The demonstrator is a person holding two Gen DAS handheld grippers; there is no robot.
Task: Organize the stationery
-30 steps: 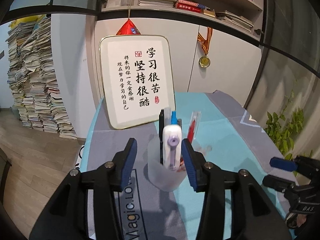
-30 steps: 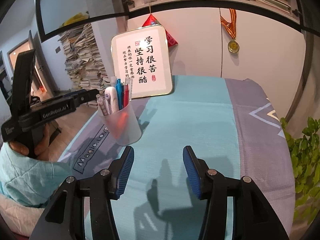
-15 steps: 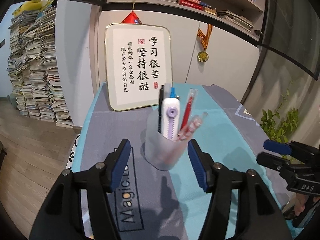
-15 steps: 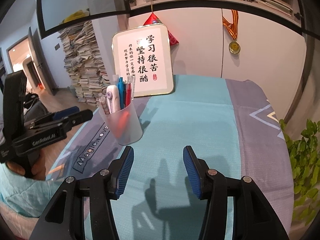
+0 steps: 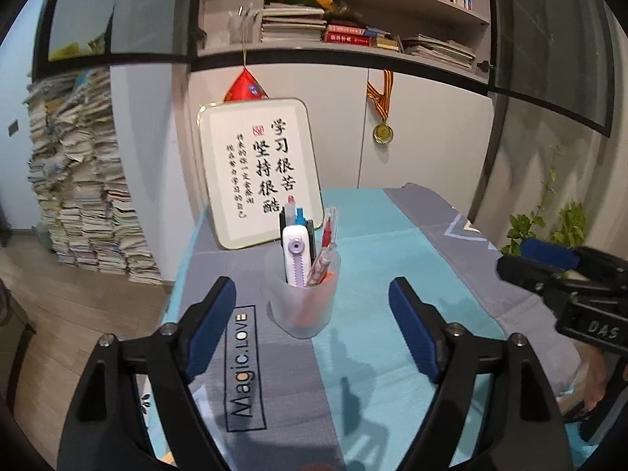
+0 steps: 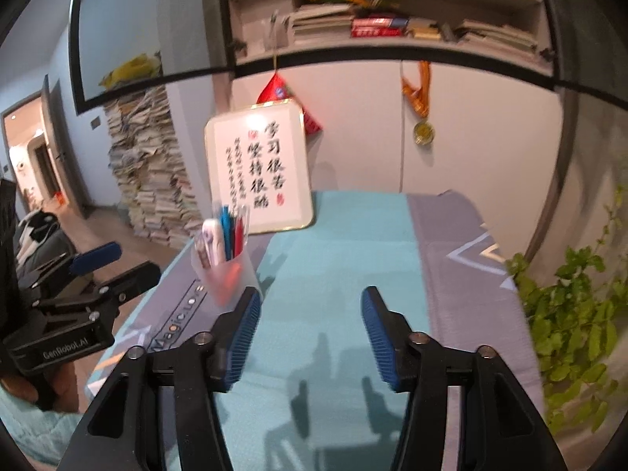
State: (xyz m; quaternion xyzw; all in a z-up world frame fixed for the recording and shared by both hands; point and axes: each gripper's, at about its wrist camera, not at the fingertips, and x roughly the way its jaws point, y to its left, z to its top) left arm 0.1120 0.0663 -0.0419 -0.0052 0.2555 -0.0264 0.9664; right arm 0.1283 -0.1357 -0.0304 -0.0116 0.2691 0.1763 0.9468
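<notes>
Fingers of the left gripper (image 5: 312, 302) stand wide apart, having just been opening, with nothing clamped; the frosted pen cup (image 5: 301, 292) stands on the worktop (image 5: 373, 259) just beyond their tips, holding pens (image 5: 327, 231) and a white correction tape (image 5: 296, 253). Fingers of the right gripper (image 6: 310, 306) have also just been opening, empty over teal cloth, the cup ahead and left of them. Behind the cup leans a framed calligraphy board (image 5: 259, 168).
</notes>
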